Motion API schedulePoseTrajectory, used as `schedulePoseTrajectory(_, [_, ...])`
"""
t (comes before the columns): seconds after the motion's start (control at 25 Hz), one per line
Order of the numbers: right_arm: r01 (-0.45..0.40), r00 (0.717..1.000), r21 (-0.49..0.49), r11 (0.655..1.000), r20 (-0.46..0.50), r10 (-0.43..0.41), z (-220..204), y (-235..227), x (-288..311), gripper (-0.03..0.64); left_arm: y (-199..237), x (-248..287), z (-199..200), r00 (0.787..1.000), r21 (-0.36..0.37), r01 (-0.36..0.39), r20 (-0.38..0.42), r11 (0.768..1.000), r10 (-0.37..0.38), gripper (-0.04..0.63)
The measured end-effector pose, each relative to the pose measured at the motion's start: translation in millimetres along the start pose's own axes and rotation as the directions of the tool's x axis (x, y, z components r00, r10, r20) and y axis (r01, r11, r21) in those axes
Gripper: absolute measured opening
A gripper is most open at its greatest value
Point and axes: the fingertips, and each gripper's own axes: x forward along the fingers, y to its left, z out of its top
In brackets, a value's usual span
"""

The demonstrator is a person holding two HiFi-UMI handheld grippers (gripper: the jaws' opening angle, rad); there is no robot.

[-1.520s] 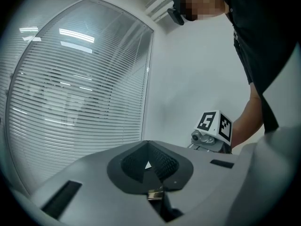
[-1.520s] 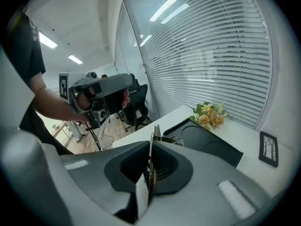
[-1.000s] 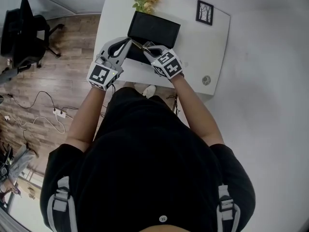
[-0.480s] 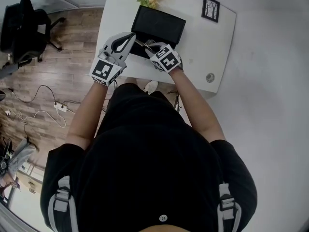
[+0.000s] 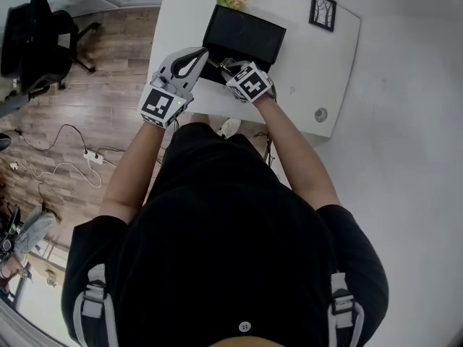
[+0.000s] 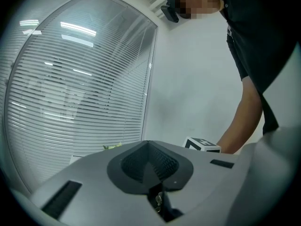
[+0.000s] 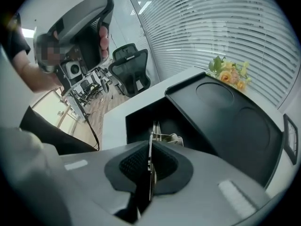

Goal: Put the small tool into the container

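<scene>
Small tool (image 7: 154, 128): you are pinching it in the right gripper (image 7: 150, 145), whose jaws are pressing together on the thin metal strip so that only its edge is showing between the ribbed pads. Its free end is sticking out past the jaw tips and is hanging over the open black container (image 7: 141, 117), above the dark hollow near the front wall. A pale piece just beside the tool's tip is too small to make out.

Your left gripper (image 6: 149, 145) is tilting upward, toward the slatted blinds (image 6: 70, 102), with its jaws closed against each other and nothing showing between the pads. In the head view it is sitting just beside the right gripper, at the near left corner of the container. Each gripper's cube (image 5: 160, 105) is showing black-and-white square markers, patterns rather than letters.

Beyond the jaws, the container's lid (image 7: 235, 112) is lying open and tilted back, with two round shapes pressed into its inner face. The container is resting on the white table (image 5: 311, 63). At its far edge a bunch of yellow flowers (image 7: 229, 74) is standing, and a small black picture frame (image 5: 323, 11) is lying near the table's far right corner. Off to the left, on the wooden floor, an office chair (image 7: 133, 67) is standing well apart from the table.
</scene>
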Motion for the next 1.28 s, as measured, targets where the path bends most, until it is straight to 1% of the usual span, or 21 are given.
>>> schedulePoseTrajectory(0.16, [0.006, 1.0, -0.004, 1.0, -0.023, -0.006, -3.7, -0.5, 3.0, 0.026, -0.3, -0.7, -1.2, 1.0, -0.001, 0.008, -0.005, 1.0, -0.008, 0.008])
schedulePoseTrajectory(0.32, [0.02, 1.0, 0.003, 1.0, -0.024, -0.02, -3.4, -4.6, 4.1, 0.026, 0.4, -0.6, -4.2, 1.0, 0.009, 0.016, -0.021, 1.0, -0.016, 0.008])
schedulePoseTrajectory(0.52, [0.03, 0.999, -0.005, 1.0, -0.027, -0.03, -2.3, -3.6, 2.5, 0.031, -2.0, -3.6, -7.1, 1.0, 0.009, 0.027, -0.014, 1.0, -0.027, 0.006])
schedulePoseTrajectory(0.64, [0.033, 0.999, -0.006, 0.999, -0.023, -0.033, -1.8, -3.7, 1.4, 0.031, -2.2, -1.6, -0.8, 1.0, 0.008, 0.023, -0.011, 1.0, -0.023, 0.006])
schedulePoseTrajectory(0.76, [0.035, 0.999, -0.006, 0.999, -0.016, -0.036, -0.5, -2.6, -0.3, 0.032, -2.5, -1.9, 0.9, 1.0, 0.009, 0.023, -0.009, 1.0, -0.023, 0.006])
schedulePoseTrajectory(0.92, [0.049, 0.999, -0.007, 0.999, 0.001, -0.049, 3.4, -2.8, -5.8, 0.055, -3.4, -3.9, -2.6, 1.0, 0.01, 0.026, -0.015, 1.0, -0.026, 0.006])
schedulePoseTrajectory(1.04, [0.06, 0.998, -0.004, 0.998, 0.01, -0.06, 7.3, -4.2, -12.3, 0.064, -6.1, -2.7, 2.7, 1.0, 0.013, 0.027, -0.008, 1.0, -0.027, 0.008])
schedulePoseTrajectory(1.2, [0.093, 0.995, -0.035, 0.995, 0.026, -0.092, 11.6, -6.4, -22.2, 0.077, -9.3, -3.6, -3.4, 0.999, 0.022, 0.03, -0.016, 0.999, -0.03, 0.008])
schedulePoseTrajectory(1.28, [0.105, 0.994, -0.05, 0.993, 0.05, -0.102, 17.3, -4.8, -29.5, 0.077, -11.1, -3.2, -3.3, 0.999, 0.022, 0.03, -0.017, 0.999, -0.03, 0.008])
